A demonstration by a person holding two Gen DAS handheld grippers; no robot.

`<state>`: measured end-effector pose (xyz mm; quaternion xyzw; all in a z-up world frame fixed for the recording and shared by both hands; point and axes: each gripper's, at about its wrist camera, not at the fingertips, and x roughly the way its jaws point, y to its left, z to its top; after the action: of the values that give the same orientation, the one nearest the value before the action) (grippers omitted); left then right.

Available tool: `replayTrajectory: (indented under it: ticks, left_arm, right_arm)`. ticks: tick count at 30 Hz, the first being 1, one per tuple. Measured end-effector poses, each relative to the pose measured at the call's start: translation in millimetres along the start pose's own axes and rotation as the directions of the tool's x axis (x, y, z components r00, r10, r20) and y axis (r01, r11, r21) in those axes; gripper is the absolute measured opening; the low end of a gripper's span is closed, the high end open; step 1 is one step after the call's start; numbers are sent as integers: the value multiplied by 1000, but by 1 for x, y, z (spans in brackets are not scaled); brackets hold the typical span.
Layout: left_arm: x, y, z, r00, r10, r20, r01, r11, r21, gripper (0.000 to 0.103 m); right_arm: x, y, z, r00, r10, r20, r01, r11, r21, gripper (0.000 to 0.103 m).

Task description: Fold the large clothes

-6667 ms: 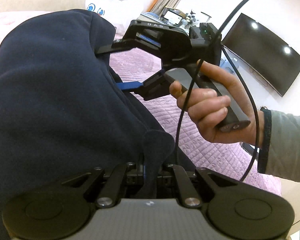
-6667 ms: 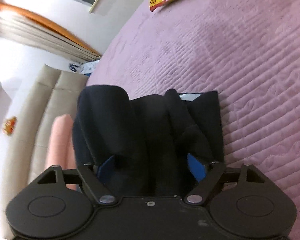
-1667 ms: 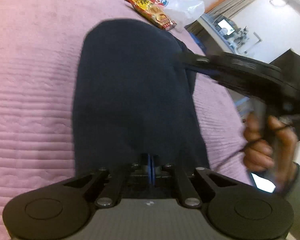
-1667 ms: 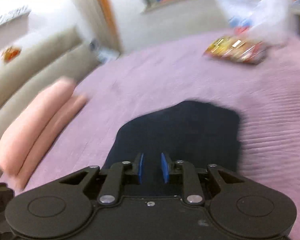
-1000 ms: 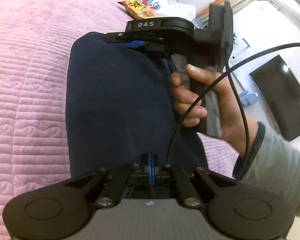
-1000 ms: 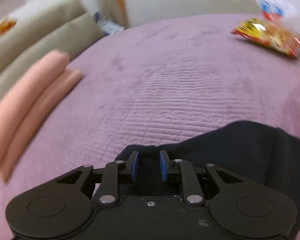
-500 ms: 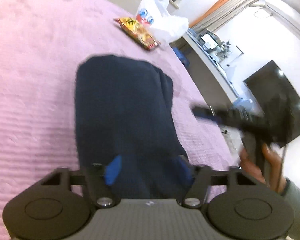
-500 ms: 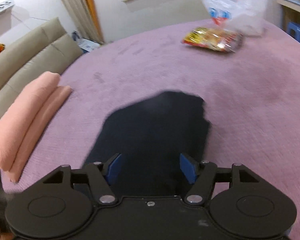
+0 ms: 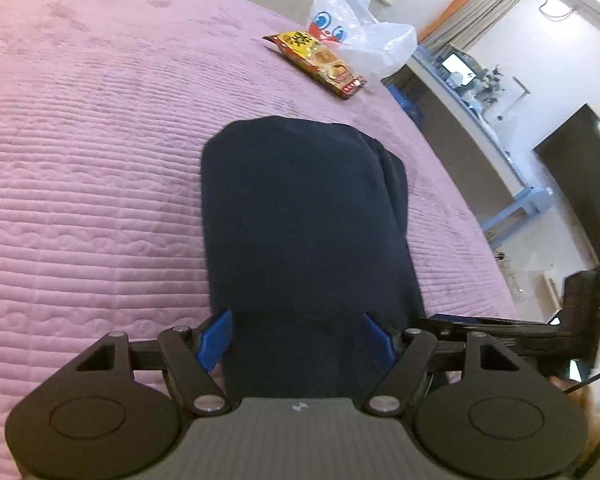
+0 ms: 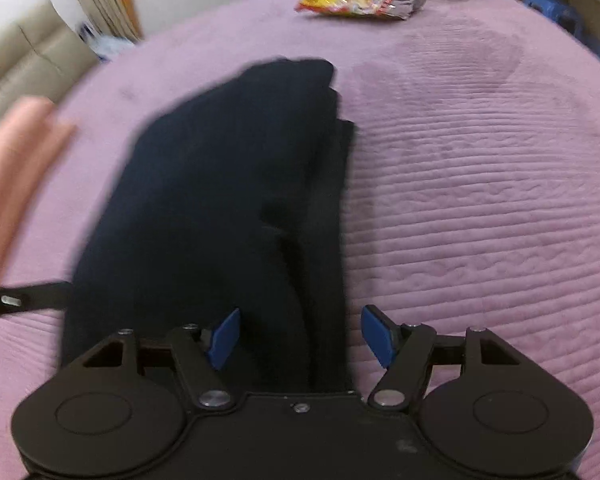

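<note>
A dark navy garment (image 9: pixel 300 216) lies folded into a long narrow stack on the pink quilted bed (image 9: pixel 84 184). It also shows in the right wrist view (image 10: pixel 220 200). My left gripper (image 9: pixel 298 338) is open and empty above the garment's near end. My right gripper (image 10: pixel 302 336) is open and empty above the near right edge of the garment. The right gripper also shows at the lower right of the left wrist view (image 9: pixel 500 326).
A yellow and red snack packet (image 9: pixel 318 64) and a white plastic bag (image 9: pixel 360 40) lie at the far side of the bed. A folded pink cloth (image 10: pixel 8 152) lies at the left. A dark TV (image 9: pixel 580 184) and a shelf stand beyond the bed's right edge.
Both grippers have opened and let go of the garment, which now lies flat on the bed. The right gripper has swung down to the left gripper's right side.
</note>
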<state>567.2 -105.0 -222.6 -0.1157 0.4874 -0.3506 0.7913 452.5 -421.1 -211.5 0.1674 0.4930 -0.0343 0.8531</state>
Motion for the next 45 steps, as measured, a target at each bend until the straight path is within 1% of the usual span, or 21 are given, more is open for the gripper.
replayTrajectory:
  ticks: [2,5,8,13,16,18,19,20,21,22,23,24,25,27,30,33,35,37,41,45]
  left_arm:
    - [6,3,0,1000,3,5,-3,1000,0,78]
    - [16,9,1,1000,20,-5,-20,1000,12,77]
    - [26,14,-1,1000,14,-27,-13,999,44,82]
    - [41,27,-2,996,-63,-68,61,998,-28,87]
    - [57,37,-4,986,-134,-102,124,987,-100,89]
    - [65,40,-5,982,-165,-93,152,980,-131,92]
    - [69,38,-4,982,-166,-89,154,980,-130,92]
    - [71,36,-4,983,-160,-86,149,981,-122,93]
    - [72,33,-3,985,-151,-79,142,984,-109,91]
    - [71,29,-4,988,-139,-65,133,987,-88,89]
    - [70,25,-7,991,-126,-51,122,990,-69,82]
    - [67,22,-9,993,-115,-33,113,993,-45,74]
    - [63,19,-11,994,-106,-15,106,994,-20,71]
    - [55,13,-13,995,-99,13,99,995,6,60]
    - [38,1,-11,990,-128,62,124,991,51,53]
    - [11,-12,-6,975,-193,109,185,979,84,52]
    - [-13,-18,-6,964,-228,139,216,972,95,52]
    - [-44,-21,-12,954,-250,164,234,966,109,52]
    - [-104,-30,-34,943,-275,187,253,958,131,52]
    - [-151,-31,-67,938,-288,193,273,957,104,52]
  right_arm:
    - [7,-9,-1,1000,27,-12,-27,999,40,81]
    - [19,-22,-5,996,83,-32,-80,992,100,81]
    - [27,-24,-6,994,109,-30,-106,991,82,82]
    - [29,-23,-5,991,129,-30,-128,991,35,84]
    - [32,-29,-5,986,163,-31,-162,986,51,85]
    - [34,-31,-6,983,179,-27,-178,983,55,87]
    - [35,-31,-5,983,182,-27,-181,982,48,86]
    - [35,-29,-5,983,183,-27,-182,983,38,85]
    - [35,-26,-5,982,186,-26,-186,982,31,81]
    - [35,-24,-5,979,202,-26,-201,979,25,56]
    - [35,-23,-5,968,248,-35,-246,969,33,51]
    - [35,-22,-5,967,251,-35,-249,967,42,50]
    - [34,-19,-5,967,251,-35,-251,968,25,48]
    - [30,-16,-5,964,262,-41,-262,965,-2,44]
    - [15,-12,-1,948,318,-8,-318,948,15,42]
    - [-11,0,0,944,326,47,-326,945,-11,41]
    - [-34,14,-6,940,334,77,-331,942,-49,41]
    - [-60,29,-15,930,355,99,-348,934,-75,41]
    - [-110,59,-41,917,378,129,-365,924,-116,41]
    - [-152,87,-76,919,372,134,-357,926,-120,41]
